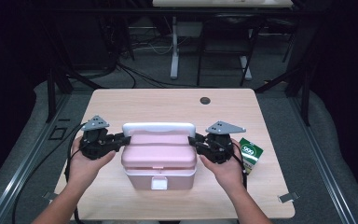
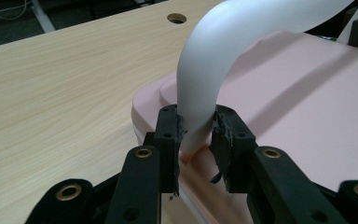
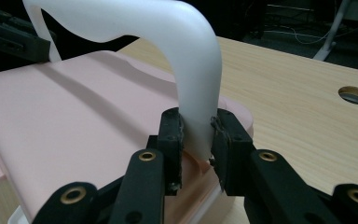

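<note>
A pink-lidded box (image 1: 159, 157) with a white base stands in the middle of the wooden table (image 1: 168, 102). Its white carry handle (image 1: 158, 127) arches upright over the lid. My left gripper (image 1: 127, 138) is shut on the handle's left leg (image 2: 196, 116), low down near the lid (image 2: 307, 102). My right gripper (image 1: 192, 140) is shut on the handle's right leg (image 3: 198, 121), also close to the lid (image 3: 74, 121). Each hand holds its gripper level, pointing inward at the box from its own side.
A small green and white packet (image 1: 251, 152) lies on the table just right of my right hand. A round cable hole (image 1: 205, 100) sits at the table's far middle. Beyond the table are desk legs and cables on a dark floor.
</note>
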### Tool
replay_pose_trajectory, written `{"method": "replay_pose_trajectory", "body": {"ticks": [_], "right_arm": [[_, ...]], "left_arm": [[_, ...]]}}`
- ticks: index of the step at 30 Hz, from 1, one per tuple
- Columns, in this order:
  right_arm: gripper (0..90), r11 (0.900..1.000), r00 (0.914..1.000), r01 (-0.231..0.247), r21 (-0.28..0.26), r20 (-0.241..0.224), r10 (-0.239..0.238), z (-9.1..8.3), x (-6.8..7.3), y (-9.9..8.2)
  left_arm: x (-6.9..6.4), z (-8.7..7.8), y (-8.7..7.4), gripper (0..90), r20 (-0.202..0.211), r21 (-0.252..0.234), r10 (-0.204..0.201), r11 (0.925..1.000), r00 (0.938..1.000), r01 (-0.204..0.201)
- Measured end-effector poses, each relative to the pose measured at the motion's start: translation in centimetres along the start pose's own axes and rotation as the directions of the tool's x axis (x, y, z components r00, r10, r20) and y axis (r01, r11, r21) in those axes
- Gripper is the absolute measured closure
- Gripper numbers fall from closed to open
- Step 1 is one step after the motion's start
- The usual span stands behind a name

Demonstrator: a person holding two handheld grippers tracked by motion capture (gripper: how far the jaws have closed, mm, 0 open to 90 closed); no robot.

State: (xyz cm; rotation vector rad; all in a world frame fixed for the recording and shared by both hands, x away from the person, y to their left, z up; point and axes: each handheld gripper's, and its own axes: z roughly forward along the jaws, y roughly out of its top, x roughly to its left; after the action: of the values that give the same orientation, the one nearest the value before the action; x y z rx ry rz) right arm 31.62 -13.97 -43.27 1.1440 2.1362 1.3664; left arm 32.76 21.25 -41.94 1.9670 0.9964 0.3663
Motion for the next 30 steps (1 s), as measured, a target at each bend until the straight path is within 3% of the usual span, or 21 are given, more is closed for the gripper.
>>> {"method": "replay_pose_trajectory", "body": {"ticks": [8,11,17,24,30], "right_arm": [[73.9,1.0000,0.9999,-0.007,0.001,-0.015,0.007,0.0,0.0,0.1],[73.9,1.0000,0.9998,-0.007,0.007,-0.017,0.007,0.0,-0.1,0.2],[73.9,0.9999,0.9998,-0.009,0.009,-0.017,0.009,0.0,-0.1,0.3],[73.9,0.9999,0.9995,-0.010,0.009,-0.029,0.010,0.0,-0.2,0.4],[73.9,0.9999,0.9997,-0.011,0.010,-0.021,0.011,0.0,-0.2,0.5]], "left_arm": [[0.1,-1.7,-1.0,74.0,0.009,-0.016,0.009,0.9998,0.9999,-0.009],[0.1,-3.0,-1.8,77.2,0.015,-0.016,0.014,0.9998,0.9998,-0.014],[-0.3,-3.8,-2.9,82.9,0.031,-0.007,0.025,0.9997,0.9992,-0.024],[-0.9,-3.6,-4.1,87.8,0.044,0.028,0.047,0.9984,0.9979,-0.048],[-0.9,-3.1,-5.0,89.8,0.061,0.047,0.032,0.9983,0.9976,-0.035]]}}
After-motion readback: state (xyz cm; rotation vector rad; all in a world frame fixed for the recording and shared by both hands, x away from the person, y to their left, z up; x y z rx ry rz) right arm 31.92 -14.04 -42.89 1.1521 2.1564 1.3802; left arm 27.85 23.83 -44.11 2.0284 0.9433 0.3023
